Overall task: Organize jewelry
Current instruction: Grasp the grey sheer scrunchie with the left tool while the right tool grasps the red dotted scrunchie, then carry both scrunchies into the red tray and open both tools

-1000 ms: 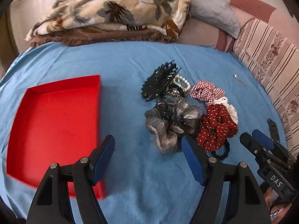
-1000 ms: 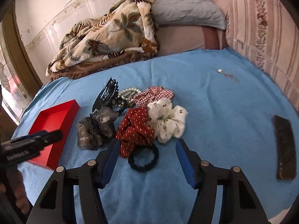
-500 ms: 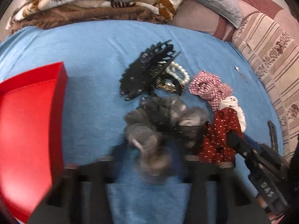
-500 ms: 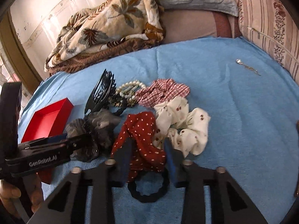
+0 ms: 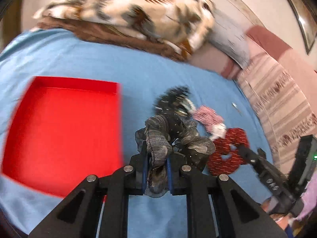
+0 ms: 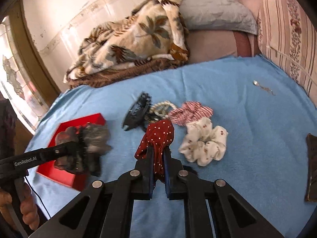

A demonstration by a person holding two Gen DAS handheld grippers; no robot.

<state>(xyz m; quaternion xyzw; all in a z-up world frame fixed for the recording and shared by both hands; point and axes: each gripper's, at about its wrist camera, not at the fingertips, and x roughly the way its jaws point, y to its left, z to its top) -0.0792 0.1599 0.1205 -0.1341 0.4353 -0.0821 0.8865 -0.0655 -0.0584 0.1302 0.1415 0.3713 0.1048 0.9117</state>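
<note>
The left gripper (image 5: 157, 158) has its blue-padded fingers (image 5: 144, 170) pinched narrow on the grey scrunchie (image 5: 158, 148), a gauzy, crinkled, sheer ring with small sparkles. In the right view it hangs bunched over the near corner of the red box (image 6: 95, 119). The box is a shallow, square-cornered tray with a smooth matte floor, lying on the bed (image 6: 247, 158), whose blue cover looks like nubby terry.

The right gripper (image 6: 158, 162) is clamped narrow on the red scrunchie (image 6: 160, 132), a dark red cloth with white dots, pulled up into a peak. Just right of it lies a cream scrunchie (image 6: 204, 142) with small cherry-like prints, touching a red-and-white checked scrunchie (image 6: 190, 111). Behind them sit a black toothed claw clip (image 6: 136, 113) and a string of pearl beads (image 6: 164, 107). A small silvery chain (image 6: 263, 87) lies well apart. A flat dark brown clip (image 6: 312, 164) lies at the right edge.

The left gripper's side reads "GenRobot.AI". A plush leaf-print blanket (image 6: 134, 39) is heaped at the bed's far end.
</note>
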